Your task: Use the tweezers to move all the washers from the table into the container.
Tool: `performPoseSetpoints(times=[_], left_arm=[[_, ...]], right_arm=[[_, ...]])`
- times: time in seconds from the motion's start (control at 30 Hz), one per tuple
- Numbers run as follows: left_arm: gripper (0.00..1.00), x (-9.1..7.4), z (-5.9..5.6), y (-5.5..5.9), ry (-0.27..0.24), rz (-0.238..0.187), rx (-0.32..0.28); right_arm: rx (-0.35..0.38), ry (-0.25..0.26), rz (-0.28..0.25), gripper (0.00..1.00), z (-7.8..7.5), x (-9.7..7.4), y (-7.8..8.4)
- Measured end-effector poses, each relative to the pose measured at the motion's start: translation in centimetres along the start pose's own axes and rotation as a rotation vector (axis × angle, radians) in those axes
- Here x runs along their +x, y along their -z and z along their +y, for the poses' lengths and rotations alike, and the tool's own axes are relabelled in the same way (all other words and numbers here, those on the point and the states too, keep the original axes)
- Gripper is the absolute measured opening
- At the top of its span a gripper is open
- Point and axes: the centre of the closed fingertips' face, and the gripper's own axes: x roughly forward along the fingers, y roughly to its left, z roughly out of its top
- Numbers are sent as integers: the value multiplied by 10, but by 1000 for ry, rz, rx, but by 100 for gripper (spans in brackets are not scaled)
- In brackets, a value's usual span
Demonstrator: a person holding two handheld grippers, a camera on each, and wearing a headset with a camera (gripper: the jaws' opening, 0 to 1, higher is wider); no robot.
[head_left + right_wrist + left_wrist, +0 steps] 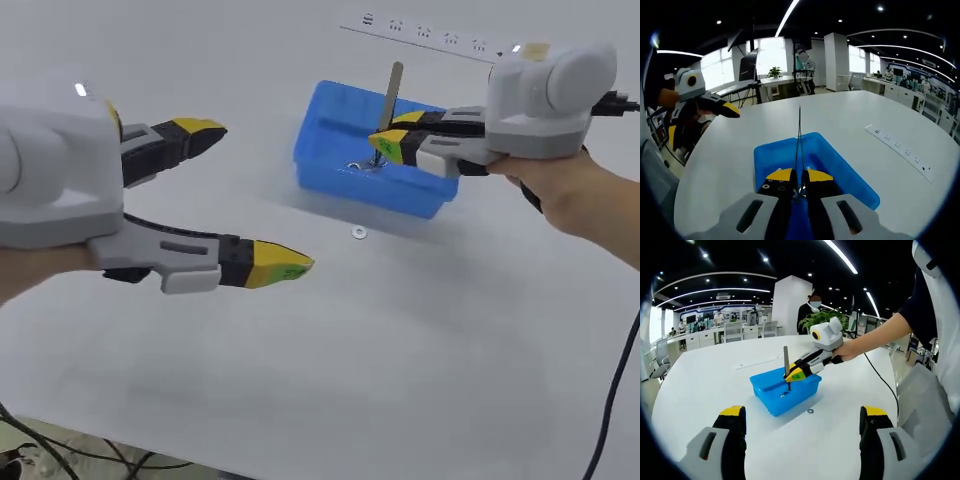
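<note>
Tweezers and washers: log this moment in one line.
right gripper: shut on tweezers, tips down in container | left gripper: open, empty | washer: one on table beside container

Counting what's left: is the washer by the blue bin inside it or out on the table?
Out. The washer lies on the white table, just outside the near wall of the blue bin, not touching it.

The white table point(400, 350) has a rounded near edge. A blue container point(318, 150) stands on it toward the far side. One small washer point(359, 233) lies flat on the bare top just on the near side of the container, apart from it. A white power strip point(420, 35) lies at the far right.
</note>
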Motion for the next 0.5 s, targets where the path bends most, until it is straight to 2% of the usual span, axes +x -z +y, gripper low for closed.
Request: performPoseSetpoints(times=[0.37, 0.5], left_arm=[[100, 0, -1, 5, 5, 14, -4], [100, 2, -2, 3, 6, 9, -9]], right_arm=[[15, 12, -5, 10, 0, -5, 0], [15, 15, -13, 9, 2, -8, -3]])
